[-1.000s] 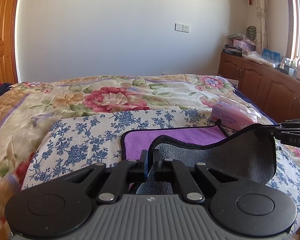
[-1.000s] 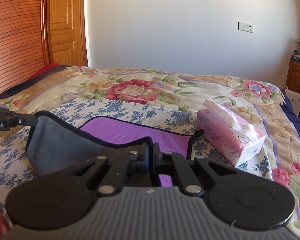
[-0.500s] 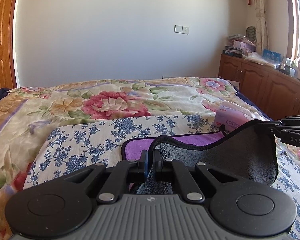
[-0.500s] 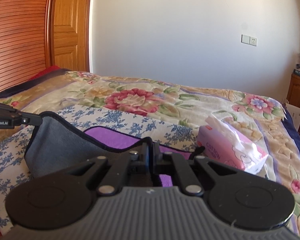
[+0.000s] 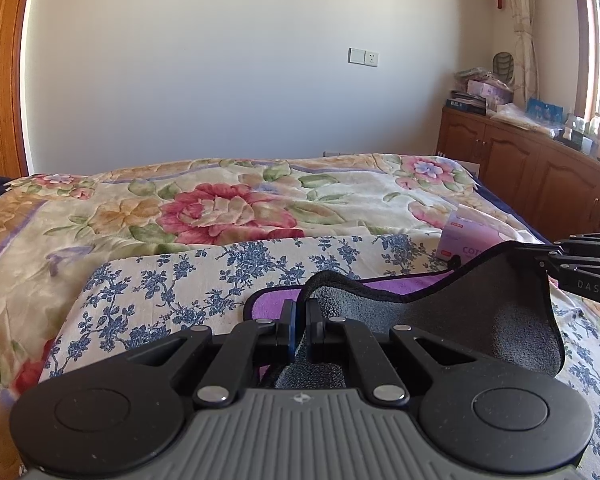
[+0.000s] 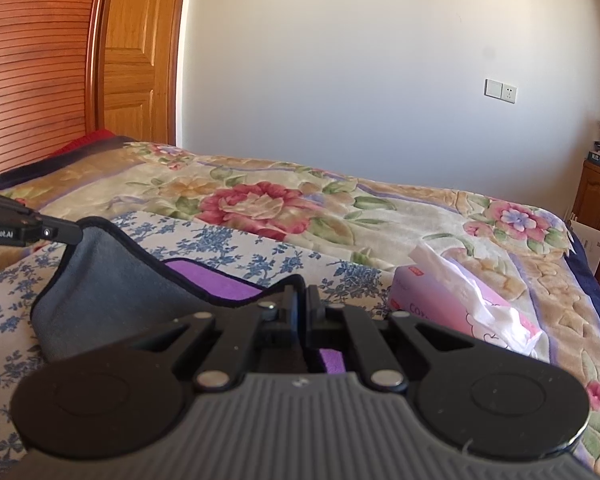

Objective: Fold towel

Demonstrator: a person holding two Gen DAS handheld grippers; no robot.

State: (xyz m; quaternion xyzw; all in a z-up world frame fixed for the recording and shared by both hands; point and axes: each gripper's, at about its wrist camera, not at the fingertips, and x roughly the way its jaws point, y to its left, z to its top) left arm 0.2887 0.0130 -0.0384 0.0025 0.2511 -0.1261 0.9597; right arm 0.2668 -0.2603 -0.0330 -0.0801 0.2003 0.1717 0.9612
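Observation:
The towel is purple on one face and grey on the other, with a dark hem. It lies on a blue-flowered cloth on the bed. My left gripper is shut on its near left corner. My right gripper is shut on its near right corner. Both hold the near edge lifted, so the grey underside faces me and sags between them. The purple face still lies flat beyond. Each gripper shows at the edge of the other's view: the right one, the left one.
A pink tissue box sits on the bed just right of the towel. The floral bedspread stretches to the far wall. A wooden cabinet with clutter stands at the right, a wooden door at the left.
Both grippers have risen and moved forward with the towel's near edge. Less of the purple face shows now, and the tissue box is partly hidden behind the lifted towel.

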